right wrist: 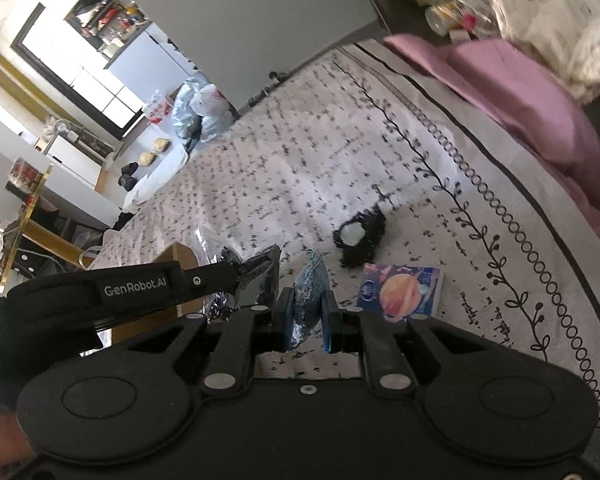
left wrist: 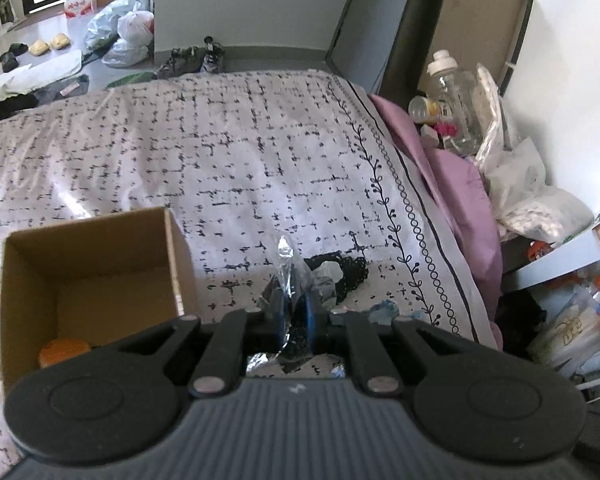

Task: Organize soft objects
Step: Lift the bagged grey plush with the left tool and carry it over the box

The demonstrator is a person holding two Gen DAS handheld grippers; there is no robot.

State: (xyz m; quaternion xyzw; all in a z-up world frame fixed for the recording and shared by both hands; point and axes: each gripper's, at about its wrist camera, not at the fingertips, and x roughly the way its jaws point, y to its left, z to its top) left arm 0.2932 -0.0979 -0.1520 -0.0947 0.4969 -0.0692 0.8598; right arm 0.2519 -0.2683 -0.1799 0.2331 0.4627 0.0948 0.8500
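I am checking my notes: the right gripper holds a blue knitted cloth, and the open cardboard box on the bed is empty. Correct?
Not quite. The open cardboard box is not empty: the left wrist view shows an orange round object inside. The right gripper does hold the blue knitted cloth.

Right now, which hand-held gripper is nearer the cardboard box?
Left. The left hand-held gripper, shut on a clear plastic bag, sits right beside the cardboard box. The right hand-held gripper, shut on a blue knitted item, is farther out.
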